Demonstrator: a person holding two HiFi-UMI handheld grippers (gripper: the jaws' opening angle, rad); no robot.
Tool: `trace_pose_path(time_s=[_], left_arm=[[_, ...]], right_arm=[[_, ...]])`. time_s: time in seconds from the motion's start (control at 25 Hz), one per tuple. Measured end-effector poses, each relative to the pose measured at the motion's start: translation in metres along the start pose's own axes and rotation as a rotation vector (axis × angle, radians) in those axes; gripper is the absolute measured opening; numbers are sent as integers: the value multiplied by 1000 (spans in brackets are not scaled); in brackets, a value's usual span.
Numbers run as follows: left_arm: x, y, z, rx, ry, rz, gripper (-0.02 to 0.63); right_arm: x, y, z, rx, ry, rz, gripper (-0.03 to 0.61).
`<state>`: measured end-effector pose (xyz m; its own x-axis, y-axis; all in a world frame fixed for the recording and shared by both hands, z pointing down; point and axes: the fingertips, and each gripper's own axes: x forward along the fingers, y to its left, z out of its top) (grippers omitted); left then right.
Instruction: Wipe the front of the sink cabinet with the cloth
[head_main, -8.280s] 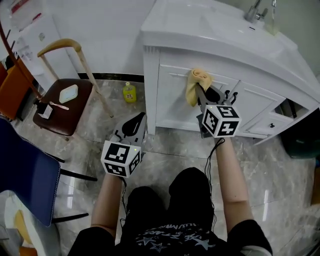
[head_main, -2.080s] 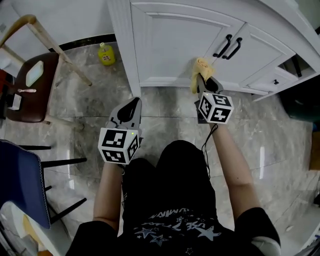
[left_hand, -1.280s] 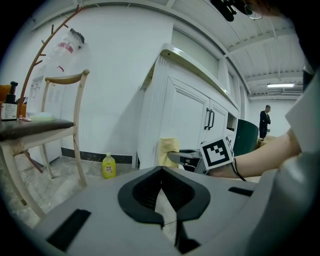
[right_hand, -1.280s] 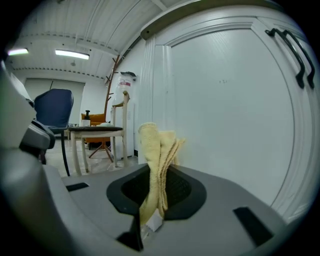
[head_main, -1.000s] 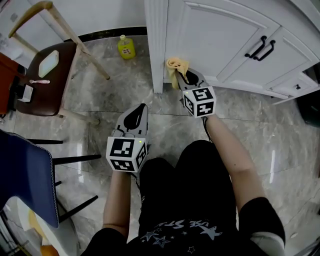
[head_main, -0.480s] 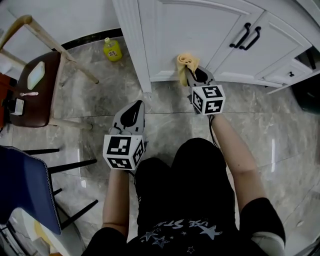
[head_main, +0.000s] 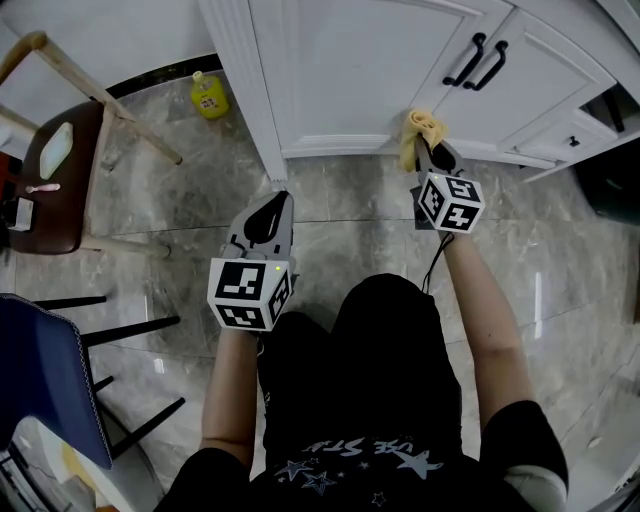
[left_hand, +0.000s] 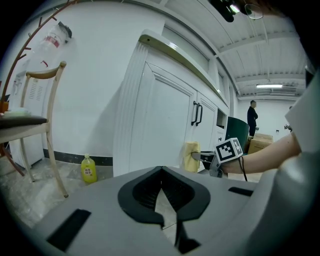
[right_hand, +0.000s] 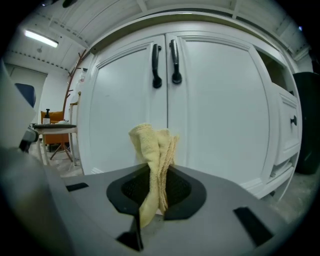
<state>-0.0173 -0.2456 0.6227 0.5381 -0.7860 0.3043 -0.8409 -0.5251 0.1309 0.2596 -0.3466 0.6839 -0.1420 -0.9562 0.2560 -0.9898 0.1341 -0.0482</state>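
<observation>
Right gripper (head_main: 430, 152) is clamped down on the yellow cloth (right_hand: 154, 150). In the right gripper view the cloth is bunched into a vertical wad pinched between the jaws. Most of it pokes up and out past the tips, and a tail hangs down on the near side.

Straight ahead of that gripper is the white sink cabinet (head_main: 340, 70), low down on the door fronts. The seam between the two doors sits just right of the cloth, and the pair of black handles (right_hand: 165, 62) is up above it. From the left gripper view the front of the cloth looks like it's right up against the door face near the bottom rail. I'd call it touching, but it's close enough that I can't swear to it.

Left gripper (head_main: 270, 212) has its jaws closed together with nothing between them. It hangs over the grey marble floor (head_main: 350, 215), off to the left of the right gripper and further back from the cabinet. It points roughly at the cabinet's left corner post.

Ahead and to the left of the left gripper there's a small yellow bottle (head_main: 209, 96) on the floor by the wall. Further left is a wooden-framed chair (head_main: 55, 170) with a dark seat and some small stuff on it. Back near the person's left side there's a blue chair back (head_main: 40, 370).
</observation>
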Motion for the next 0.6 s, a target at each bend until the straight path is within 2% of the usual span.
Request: trace_pose_path(time_s=[0.24, 0.36, 0.6], left_arm=[[4, 0, -4, 1, 10, -3, 16], [1, 9, -9, -4, 14, 14, 17], [-11, 31, -24, -30, 33, 44, 17]], right_arm=[[-4, -3, -4, 17, 3, -6, 63], [-4, 25, -13, -11, 26, 67, 63], [13, 112, -37, -101, 87, 265, 63]])
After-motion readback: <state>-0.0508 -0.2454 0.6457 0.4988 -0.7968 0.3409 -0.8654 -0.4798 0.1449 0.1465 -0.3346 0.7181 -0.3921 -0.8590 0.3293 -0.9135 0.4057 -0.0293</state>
